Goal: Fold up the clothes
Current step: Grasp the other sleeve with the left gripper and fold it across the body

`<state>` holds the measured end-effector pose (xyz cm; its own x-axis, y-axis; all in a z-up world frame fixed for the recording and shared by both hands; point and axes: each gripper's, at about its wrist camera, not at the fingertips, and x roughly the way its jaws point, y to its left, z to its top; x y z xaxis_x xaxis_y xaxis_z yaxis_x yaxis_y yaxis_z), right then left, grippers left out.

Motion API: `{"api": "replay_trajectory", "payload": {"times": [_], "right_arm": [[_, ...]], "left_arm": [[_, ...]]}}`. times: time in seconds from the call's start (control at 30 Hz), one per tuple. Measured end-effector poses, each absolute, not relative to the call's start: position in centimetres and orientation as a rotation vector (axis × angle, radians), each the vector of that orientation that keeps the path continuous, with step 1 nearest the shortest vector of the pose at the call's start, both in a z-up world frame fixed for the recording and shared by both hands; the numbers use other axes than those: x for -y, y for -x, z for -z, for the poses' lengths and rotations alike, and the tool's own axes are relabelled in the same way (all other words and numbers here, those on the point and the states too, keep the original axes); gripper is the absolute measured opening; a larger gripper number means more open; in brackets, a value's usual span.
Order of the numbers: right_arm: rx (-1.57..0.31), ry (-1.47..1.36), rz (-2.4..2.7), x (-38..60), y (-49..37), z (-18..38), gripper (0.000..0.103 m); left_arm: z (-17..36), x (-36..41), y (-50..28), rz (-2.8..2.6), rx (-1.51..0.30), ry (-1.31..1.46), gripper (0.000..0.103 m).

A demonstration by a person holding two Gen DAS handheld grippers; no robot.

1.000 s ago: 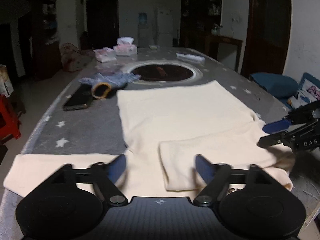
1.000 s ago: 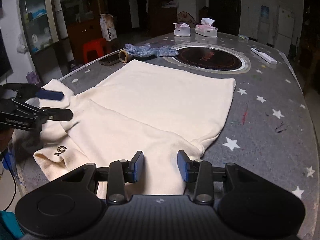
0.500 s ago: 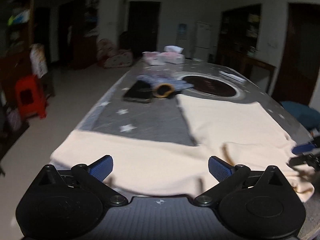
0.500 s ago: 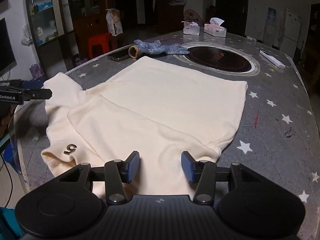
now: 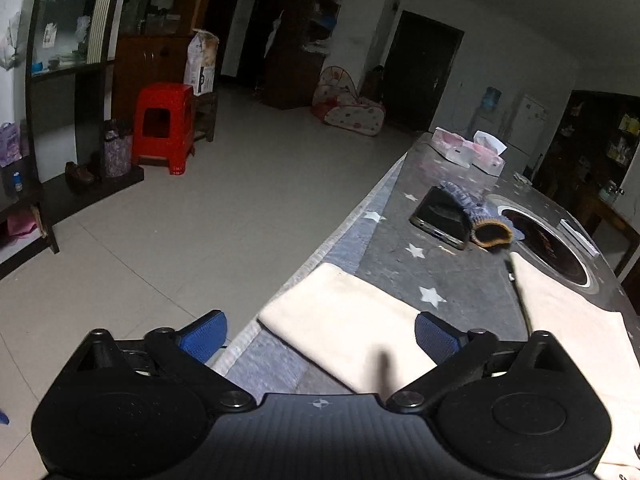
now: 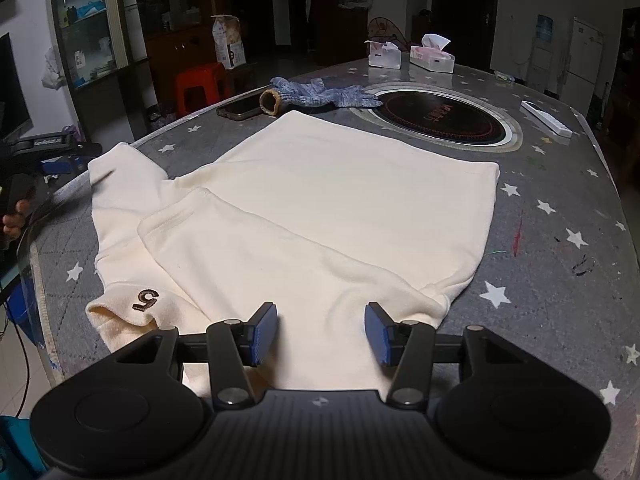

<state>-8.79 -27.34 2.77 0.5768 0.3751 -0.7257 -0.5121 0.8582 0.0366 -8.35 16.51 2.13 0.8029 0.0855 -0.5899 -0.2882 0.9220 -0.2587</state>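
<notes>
1. Presently: cream cotton long-sleeved top (image 6: 320, 208) lies flat on the grey star-print table (image 6: 560, 280), one sleeve (image 6: 248, 248) folded across the body, the other sleeve (image 5: 344, 320) stretched out toward 9 o'clock.
2. Left gripper (image 5: 320, 336): fingers spread wide, straddling that outstretched sleeve's cuff, empty.
3. Right gripper (image 6: 320, 332): fingers spread, at the shoulder edge, empty.
4. Step judged: sleeve folding; next calls for pinching the cuff and carrying it inward.

A dark phone (image 6: 239, 108) lies near the table's (image 6: 560, 280) edge, touching a blue knitted glove (image 6: 320, 94). Beyond them sit two tissue boxes (image 6: 432, 59) side by side. A round induction hob (image 6: 440, 118) is set into the star-patterned tabletop, a white remote (image 6: 546, 119) beside it. A red plastic stool (image 5: 164, 128) stands on the floor.
</notes>
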Motion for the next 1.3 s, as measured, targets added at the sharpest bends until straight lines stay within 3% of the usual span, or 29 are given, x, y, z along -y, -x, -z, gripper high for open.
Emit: {"api": "replay_trajectory", "payload": {"times": [0.47, 0.57, 0.63, 0.7, 0.87, 1.3], "right_arm": [[-0.803, 0.175, -0.522, 27.2, 8.6, -2.7, 0.050], [-0.802, 0.170, -0.522, 27.3, 8.7, -2.7, 0.050], [-0.800, 0.167, -0.522, 27.3, 8.7, -2.7, 0.050], [-0.795, 0.163, -0.522, 27.4, 8.8, -2.7, 0.050], [-0.782, 0.145, -0.518, 27.8, 8.9, -3.0, 0.050], [-0.740, 0.069, -0.505, 30.1, 9.5, -4.0, 0.049]], "left_arm": [[-1.5, -16.4, 8.0, -0.245, -0.606, 0.338, 0.060], [-1.4, -16.4, 7.9, -0.261, -0.606, 0.324, 0.045], [-1.4, -16.5, 7.9, -0.271, -0.606, 0.321, 0.022], [-1.7, -16.8, 8.0, -0.252, -0.600, 0.355, 0.013], [-3.8, -14.9, 8.9, -0.118, -0.554, 0.391, 0.011], [-10.2, -0.3, 8.5, 0.463, -0.475, 0.363, 0.006]]}}
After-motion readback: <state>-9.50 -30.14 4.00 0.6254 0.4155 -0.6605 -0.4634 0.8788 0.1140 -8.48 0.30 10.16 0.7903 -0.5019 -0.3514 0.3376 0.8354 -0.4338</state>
